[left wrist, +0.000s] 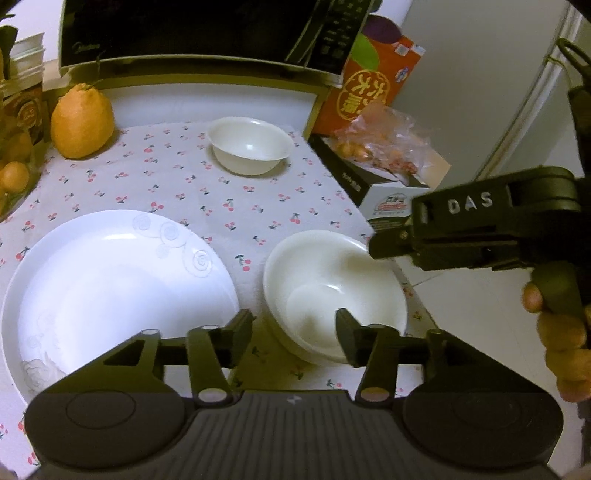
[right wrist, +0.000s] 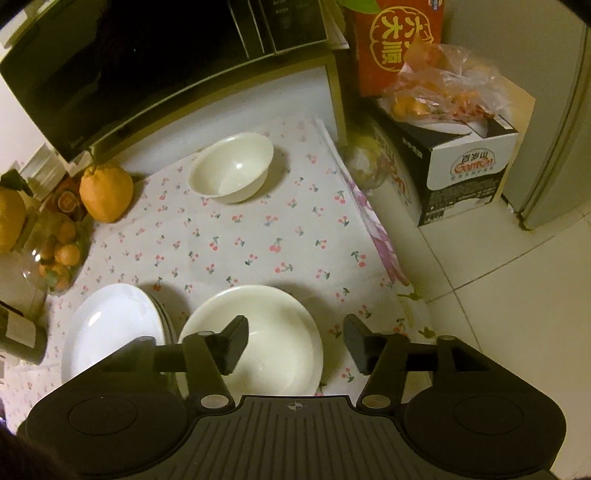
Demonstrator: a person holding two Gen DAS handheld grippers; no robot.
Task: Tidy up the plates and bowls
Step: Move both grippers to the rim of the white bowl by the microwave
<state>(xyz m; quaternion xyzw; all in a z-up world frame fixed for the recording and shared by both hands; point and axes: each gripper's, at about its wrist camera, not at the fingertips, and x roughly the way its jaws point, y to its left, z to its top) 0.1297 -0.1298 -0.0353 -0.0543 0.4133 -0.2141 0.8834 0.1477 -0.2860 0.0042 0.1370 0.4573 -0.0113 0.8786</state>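
On the cherry-print cloth [left wrist: 207, 199] a wide white plate [left wrist: 110, 288] lies near left and a white bowl [left wrist: 332, 291] near right; its double rim suggests one bowl nested in another. A second white bowl [left wrist: 251, 146] stands farther back. My left gripper [left wrist: 293, 332] is open, its fingers straddling the near bowl's left rim without pressing it. My right gripper [right wrist: 295, 336] is open too, straddling the right rim of the near bowl [right wrist: 277, 321]. The right wrist view shows stacked plates [right wrist: 110, 325] to the left and the far bowl [right wrist: 231, 168].
A microwave [left wrist: 192, 33] sits at the back, with a large orange fruit [left wrist: 83, 122] to its left. Off the table's right edge are a red box [left wrist: 369, 81], a carton with a bag of fruit [right wrist: 461, 173], a fridge [right wrist: 554, 147] and tiled floor. A hand [left wrist: 565, 332] holds the right gripper.
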